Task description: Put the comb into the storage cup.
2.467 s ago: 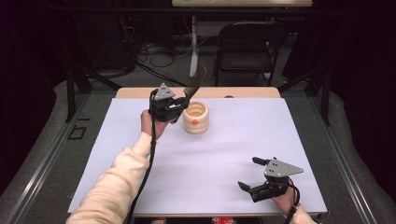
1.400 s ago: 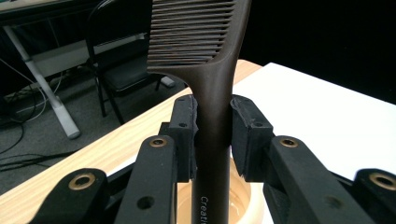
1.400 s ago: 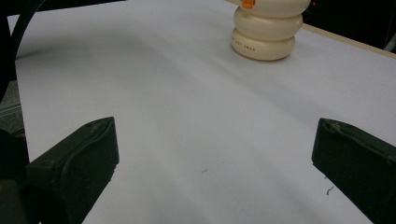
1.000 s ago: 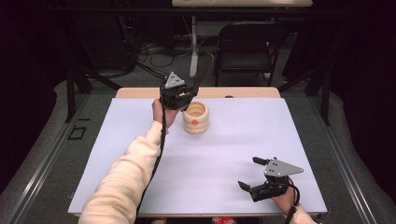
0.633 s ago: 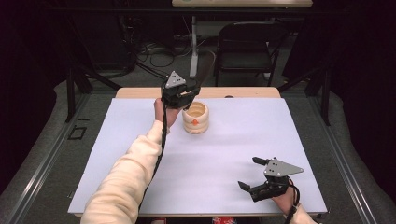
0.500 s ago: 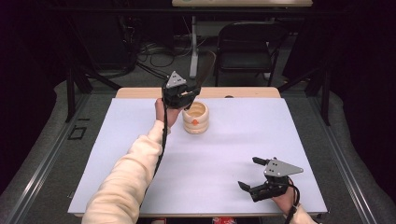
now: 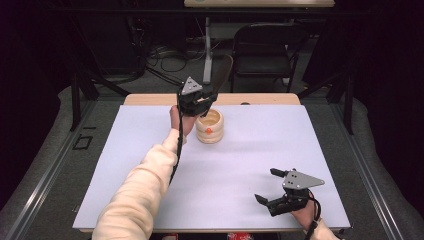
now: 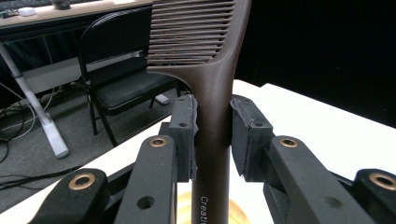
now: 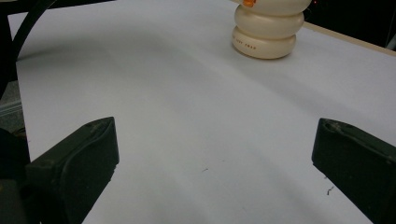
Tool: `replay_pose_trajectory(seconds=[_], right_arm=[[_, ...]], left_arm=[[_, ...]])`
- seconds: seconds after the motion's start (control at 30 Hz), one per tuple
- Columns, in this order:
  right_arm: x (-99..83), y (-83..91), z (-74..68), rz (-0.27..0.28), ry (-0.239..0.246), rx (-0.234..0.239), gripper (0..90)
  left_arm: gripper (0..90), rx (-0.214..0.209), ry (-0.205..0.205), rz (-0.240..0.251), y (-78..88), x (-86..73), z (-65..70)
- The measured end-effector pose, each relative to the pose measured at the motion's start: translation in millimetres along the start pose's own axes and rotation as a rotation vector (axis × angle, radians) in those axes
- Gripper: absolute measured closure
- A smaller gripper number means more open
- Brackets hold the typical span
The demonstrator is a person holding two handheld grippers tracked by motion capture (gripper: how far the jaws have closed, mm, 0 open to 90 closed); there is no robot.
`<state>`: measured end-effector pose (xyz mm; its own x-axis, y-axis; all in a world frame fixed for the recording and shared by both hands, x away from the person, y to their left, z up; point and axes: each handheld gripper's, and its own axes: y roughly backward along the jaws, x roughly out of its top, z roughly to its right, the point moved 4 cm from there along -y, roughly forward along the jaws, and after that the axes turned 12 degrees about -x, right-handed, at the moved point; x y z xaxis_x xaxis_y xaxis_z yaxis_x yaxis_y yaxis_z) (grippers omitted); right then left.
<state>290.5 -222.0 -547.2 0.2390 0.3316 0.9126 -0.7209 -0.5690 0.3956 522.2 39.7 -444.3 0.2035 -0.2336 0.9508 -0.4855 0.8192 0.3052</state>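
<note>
Left claw (image 8: 212,135) on comb handle (image 8: 212,154), teeth close up

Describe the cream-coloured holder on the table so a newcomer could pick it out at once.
On the white table, look toward the far edge near its middle, just below the left hand-held gripper and the dark brown comb it grips. The holder is a squat, ribbed cream cup with an open top and a small orange spot on its side.

Tabletop (image 7: 250,150) evenly lit from above, bright against dark room. Soft faint shadows. No hard glare. High view slightly soft. Left gripper view: comb (image 8: 212,93) sharp, background chair blurred. Right gripper view mildly grainy.
</note>
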Motion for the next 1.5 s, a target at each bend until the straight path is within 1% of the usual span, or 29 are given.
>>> replay_pose_trajectory(seconds=[0.13,0.33,0.47,0.5,0.53,0.67,0.87,1.03,1.2,1.3,1.5], right_arm=[[-0.2,-0.4,0.0,-0.003,-0.005,-0.001,0.1],[-0.3,-0.5,0.5,-0.002,0.000,-0.002,0.1],[-0.2,-0.2,0.5,0.001,0.000,0.000,0.1],[-0.2,-0.2,0.5,0.001,0.000,0.000,0.1],[-0.3,-0.3,0.0,-0.001,-0.003,0.002,0.1],[-0.2,-0.4,-0.6,-0.005,-0.004,0.002,0.1],[-0.1,0.1,-0.5,-0.004,-0.001,0.004,0.1],[-0.1,-0.6,-0.4,-0.004,0.000,0.003,0.1],[-0.1,-0.5,-0.4,-0.004,0.000,0.003,0.1],[-0.1,-0.4,-0.8,-0.003,-0.003,0.005,0.1],[-0.1,-0.5,-0.4,-0.002,0.002,0.002,0.1]], left_arm=[[72.0,0.000,0.008,0.006,-3.6,-1.5,-0.4],[72.0,0.002,0.013,0.018,-8.7,-4.3,-0.1],[72.0,-0.003,0.035,0.030,-10.9,-8.0,-1.6],[72.0,-0.003,0.035,0.030,-10.9,-8.0,-1.6],[72.0,-0.005,0.046,0.036,-11.4,-9.8,-2.4],[71.9,-0.010,0.052,0.051,-12.6,-13.5,-3.5],[72.0,-0.020,0.071,0.047,-14.7,-24.2,-6.7],[72.0,-0.020,0.080,0.045,-15.9,-27.1,-8.0],[72.0,-0.022,0.082,0.049,-16.0,-29.0,-8.1],[72.0,-0.022,0.073,0.041,-16.3,-33.1,-8.0],[72.0,-0.017,0.083,0.046,-14.9,-38.6,-10.3]])
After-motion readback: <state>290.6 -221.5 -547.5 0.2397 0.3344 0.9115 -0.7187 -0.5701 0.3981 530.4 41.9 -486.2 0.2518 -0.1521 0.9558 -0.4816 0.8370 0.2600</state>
